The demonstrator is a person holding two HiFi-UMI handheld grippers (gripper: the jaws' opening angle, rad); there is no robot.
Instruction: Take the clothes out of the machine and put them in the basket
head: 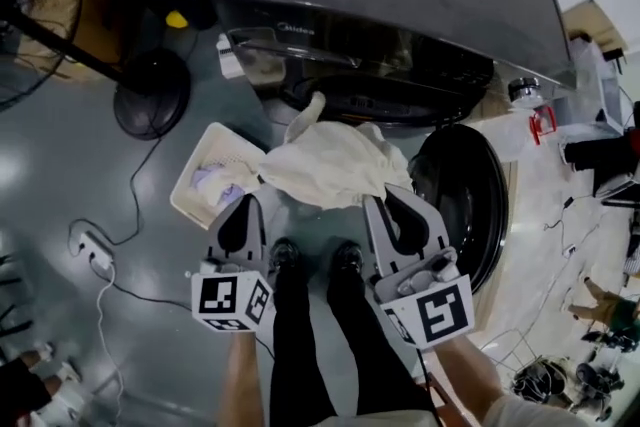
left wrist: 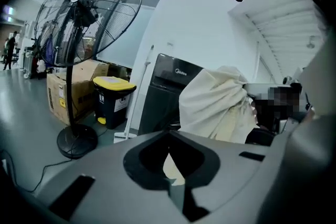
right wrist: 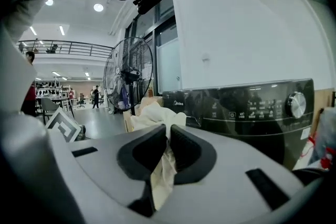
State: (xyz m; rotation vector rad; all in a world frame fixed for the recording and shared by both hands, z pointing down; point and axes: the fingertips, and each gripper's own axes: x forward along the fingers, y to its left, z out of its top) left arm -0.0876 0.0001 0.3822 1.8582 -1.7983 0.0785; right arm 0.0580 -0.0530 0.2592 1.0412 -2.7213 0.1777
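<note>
Looking down from the head view, the cream cloth [head: 330,170] spreads between left hand-held gripper [head: 251,202] and right hand-held gripper [head: 386,198]; the basket [head: 192,171] lies to its left, nearest the left one. Left gripper view: jaws pinch a cloth corner. Right gripper view: jaws clamp a fold (tightly, I'd judge).

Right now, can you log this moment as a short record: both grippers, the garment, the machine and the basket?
left gripper: shut on the cream fabric garment
right gripper: shut on the same garment
garment: out of the drum, hanging between both grippers above the floor
dark grey front-loading washing machine: round door open
white plastic laundry basket: on the floor left of the garment, pale clothes inside
task status: garment not yet in the basket
</note>
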